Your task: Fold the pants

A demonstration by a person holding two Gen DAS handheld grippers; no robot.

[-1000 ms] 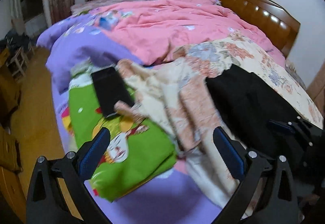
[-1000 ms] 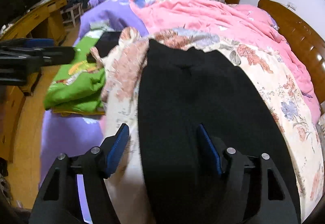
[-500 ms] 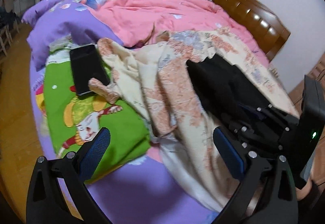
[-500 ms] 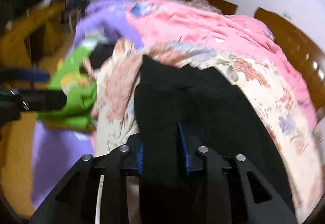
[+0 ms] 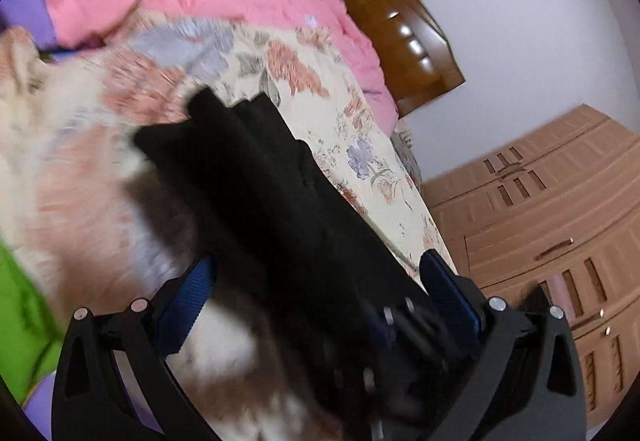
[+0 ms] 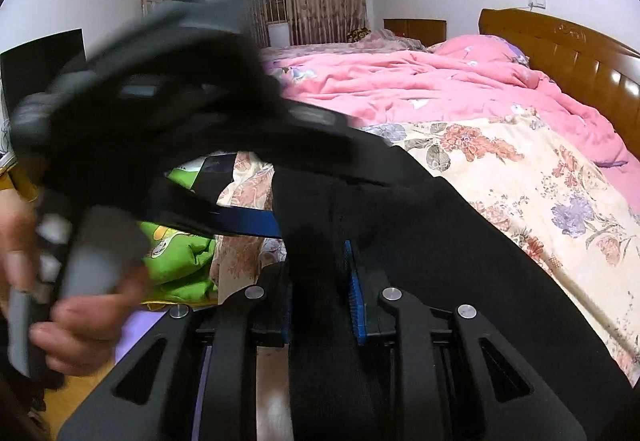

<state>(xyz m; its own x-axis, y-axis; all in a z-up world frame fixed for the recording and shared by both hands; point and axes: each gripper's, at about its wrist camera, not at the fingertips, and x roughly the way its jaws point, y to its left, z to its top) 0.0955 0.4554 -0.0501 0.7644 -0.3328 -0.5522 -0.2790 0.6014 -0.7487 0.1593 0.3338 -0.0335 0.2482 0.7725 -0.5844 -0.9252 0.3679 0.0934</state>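
Black pants (image 5: 260,193) lie lengthwise on a floral sheet (image 5: 352,121) on the bed. My right gripper (image 6: 320,301) is shut on the near edge of the pants (image 6: 460,261), with a bunched fold of black cloth pinched between its blue pads. My left gripper (image 5: 320,293) is open. It hovers over the same near end of the pants, one finger on each side of the cloth and neither pad pressing it. In the right wrist view that gripper is a blurred black shape at upper left, held by a hand (image 6: 80,313).
A rumpled pink quilt (image 6: 400,81) covers the far half of the bed, under a wooden headboard (image 6: 560,53). A green cartoon-print cloth (image 6: 180,257) lies at the bed's left edge. A brown wardrobe (image 5: 560,241) stands to the right.
The left gripper swung right from the green cloth to over the pants' near end, close to the right gripper. The right gripper shut on the pants and rose slightly.
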